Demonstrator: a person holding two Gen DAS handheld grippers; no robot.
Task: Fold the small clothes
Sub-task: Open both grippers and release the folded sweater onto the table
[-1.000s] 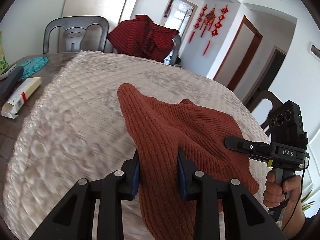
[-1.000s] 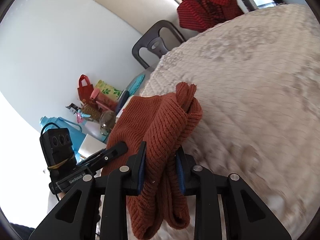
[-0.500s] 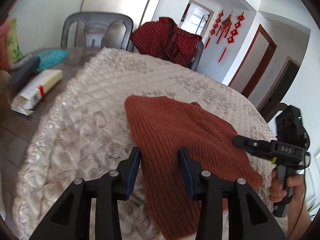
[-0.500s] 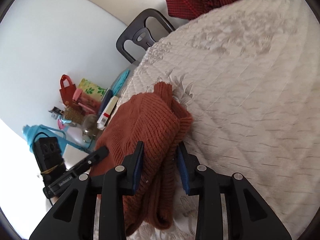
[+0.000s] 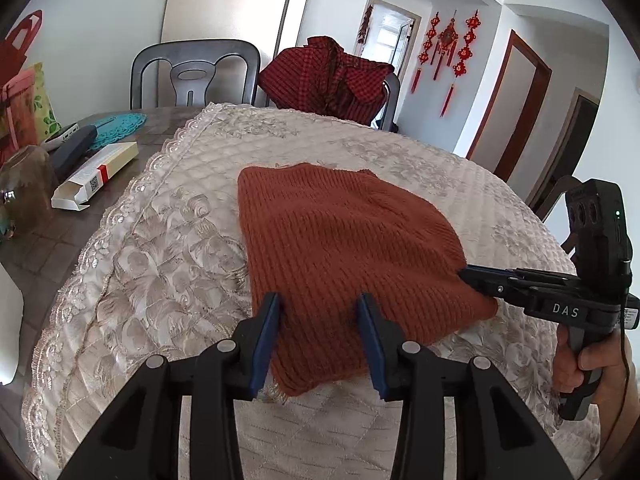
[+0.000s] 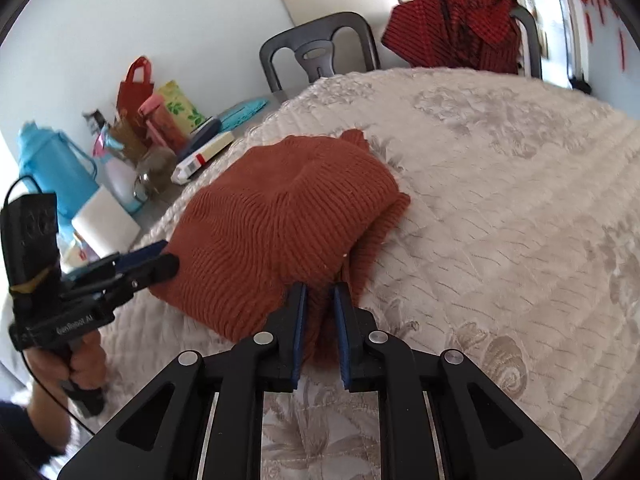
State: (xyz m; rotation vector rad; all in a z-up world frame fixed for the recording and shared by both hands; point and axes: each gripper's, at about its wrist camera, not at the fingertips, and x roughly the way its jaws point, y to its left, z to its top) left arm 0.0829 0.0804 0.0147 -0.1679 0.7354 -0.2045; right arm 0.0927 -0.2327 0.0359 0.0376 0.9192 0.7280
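Note:
A rust-orange knit sweater lies folded and flat on the quilted cream tablecloth. My left gripper stands open over its near edge, the knit running flat between the pads without bunching. In the right wrist view the sweater shows a thick fold at its right side. My right gripper is closing its jaws on that fold, and knit fills the narrow gap. Each gripper shows in the other's view: the right gripper at the sweater's right corner, the left gripper at its left edge.
A red checked garment hangs over a far chair beside a grey chair. On the bare table to the left are a cardboard box, a glass jar, a blue flask and a white roll.
The sweater, held up a second ago, has come down and lies flat on the cloth. The left jaws widened and its bunched knit spread out. The right jaws narrowed onto the fold.

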